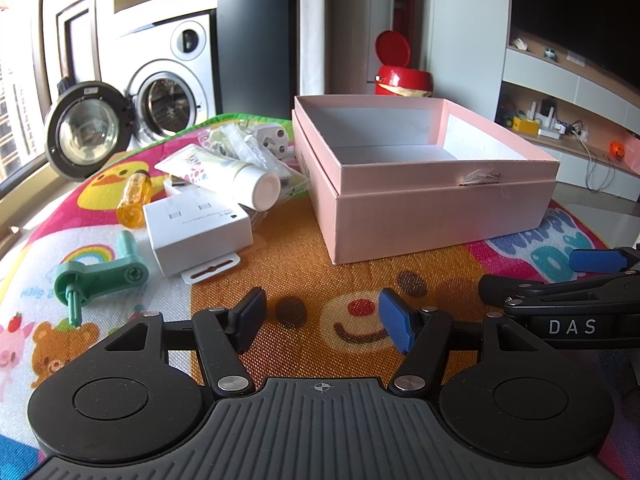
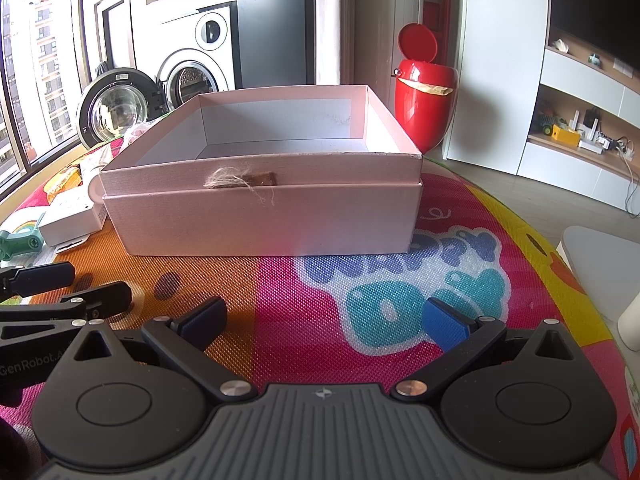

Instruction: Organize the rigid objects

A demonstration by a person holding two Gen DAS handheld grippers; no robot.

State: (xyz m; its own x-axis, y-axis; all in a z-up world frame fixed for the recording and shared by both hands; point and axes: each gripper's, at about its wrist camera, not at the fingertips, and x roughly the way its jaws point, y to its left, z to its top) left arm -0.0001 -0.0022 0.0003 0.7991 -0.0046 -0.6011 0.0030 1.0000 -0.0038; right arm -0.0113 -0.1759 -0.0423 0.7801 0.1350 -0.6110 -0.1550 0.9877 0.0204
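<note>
Both wrist views, taken low over a cartoon-printed play mat (image 1: 304,248) that carries all the task items.

Left hand-held gripper (image 1: 322,314): jaws spread, nothing between them, hovering just above the mat and aimed between the loose items and the box. Right hand-held gripper (image 2: 324,318): jaws likewise spread wide and empty, facing the front wall of the box; its dark fingers also show at the right edge of the left wrist view.

Pink box (image 1: 432,196): open-topped, seated in its own upturned lid, which presumably keeps the lid out of the way and steadies the base. The visible part of the interior is bare, so the sorting appears not yet begun. A frayed twine tag (image 2: 240,179) hangs on its front wall.

Loose items, clustered to the left of the box and apart from it:
- white charger carton (image 1: 198,236), lying flat, nearest the left hand-held gripper
- white tube (image 1: 224,174), resting across the carton's far edge
- amber bottle (image 1: 134,198), lying on its side beside the carton
- green plastic crank (image 1: 100,278), lying alone on the near side of the pile
- white plug adapter (image 1: 272,138) among clear plastic bags at the back

The pile sits on the left hand-held gripper's side, so that one is likely the picker, the carton or crank being the most exposed choices. The tube leaning on the carton may roll if the carton goes first.

Background: washing machine (image 1: 176,80) with its door open; red bin (image 2: 426,100) behind the box.
</note>
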